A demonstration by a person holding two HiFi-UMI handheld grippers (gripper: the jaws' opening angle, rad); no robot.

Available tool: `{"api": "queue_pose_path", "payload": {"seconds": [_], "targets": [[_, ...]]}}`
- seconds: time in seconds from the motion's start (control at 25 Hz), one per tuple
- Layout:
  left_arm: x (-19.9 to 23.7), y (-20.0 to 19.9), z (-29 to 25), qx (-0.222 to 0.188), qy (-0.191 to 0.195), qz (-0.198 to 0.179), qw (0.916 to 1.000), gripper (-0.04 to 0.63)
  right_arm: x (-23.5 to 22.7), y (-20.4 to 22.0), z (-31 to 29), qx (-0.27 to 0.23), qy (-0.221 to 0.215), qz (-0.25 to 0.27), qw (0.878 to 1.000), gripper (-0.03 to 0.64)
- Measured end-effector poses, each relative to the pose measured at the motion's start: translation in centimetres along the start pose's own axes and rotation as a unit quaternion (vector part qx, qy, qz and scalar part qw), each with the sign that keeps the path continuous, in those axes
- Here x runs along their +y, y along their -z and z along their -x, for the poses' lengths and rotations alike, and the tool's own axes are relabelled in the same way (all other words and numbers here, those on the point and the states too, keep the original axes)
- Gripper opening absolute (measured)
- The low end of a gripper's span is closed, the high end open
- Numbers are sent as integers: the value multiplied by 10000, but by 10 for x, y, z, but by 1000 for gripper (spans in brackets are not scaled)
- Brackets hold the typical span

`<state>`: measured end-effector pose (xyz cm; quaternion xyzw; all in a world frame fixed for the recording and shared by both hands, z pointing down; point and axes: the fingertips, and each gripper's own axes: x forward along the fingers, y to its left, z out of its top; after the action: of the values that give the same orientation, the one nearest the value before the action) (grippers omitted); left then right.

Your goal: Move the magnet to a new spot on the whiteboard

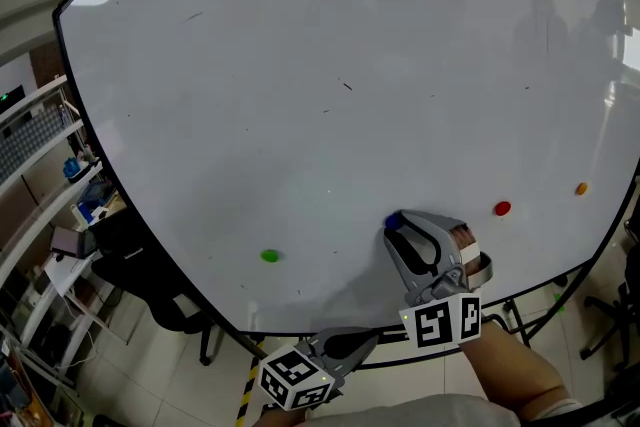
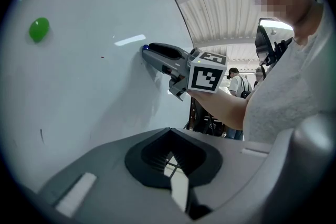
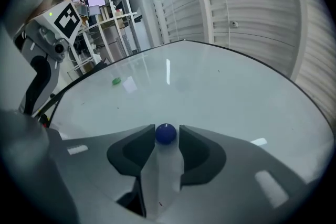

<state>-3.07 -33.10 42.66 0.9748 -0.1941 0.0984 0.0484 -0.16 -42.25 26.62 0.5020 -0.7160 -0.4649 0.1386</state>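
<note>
Right gripper view settles the grip. The blue magnet (image 3: 166, 134) sits on the whiteboard (image 3: 220, 86) between the tips of the right hand-held gripper (image 3: 166, 137). Its jaws stand open just beside the magnet, with a sliver of gap on one side. To do this well, I would close squarely on the magnet's sides, lift it straight off rather than drag it, and aim for a bare patch clear of the green magnet (image 1: 269, 256). Only the head view shows the whole board, including the red magnet (image 1: 502, 208) near the target. Left gripper view shows the left hand-held gripper (image 2: 169, 131) closed and empty.
</note>
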Motion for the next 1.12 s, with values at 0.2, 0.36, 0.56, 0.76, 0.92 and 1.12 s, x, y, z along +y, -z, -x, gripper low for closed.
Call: {"api": "queue_pose_path", "payload": {"seconds": [0.2, 0.36, 0.56, 0.76, 0.92, 1.12], "targets": [[2, -1, 2, -29, -10, 0, 10000, -17, 5, 2, -1, 146, 108, 412, 9990, 116], [2, -2, 3, -57, -38, 1, 10000, -17, 5, 2, -1, 211, -19, 272, 9994, 114], [0, -4, 5, -96, -82, 5, 9999, -17, 1, -1, 2, 206, -250, -252, 9992, 124], [-2, -5, 6, -128, -97, 17, 9999, -17, 1, -24, 23, -54, -507, -663, 9965, 124], [-7, -10, 7, -189, -127, -37, 9997, -17, 21, -39, 53, -250, -1403, -1543, 9777, 124], [-14, -15, 7, -242, -145, -116, 9995, -17, 52, -31, 87, -299, -2117, -2456, 9455, 126]]}}
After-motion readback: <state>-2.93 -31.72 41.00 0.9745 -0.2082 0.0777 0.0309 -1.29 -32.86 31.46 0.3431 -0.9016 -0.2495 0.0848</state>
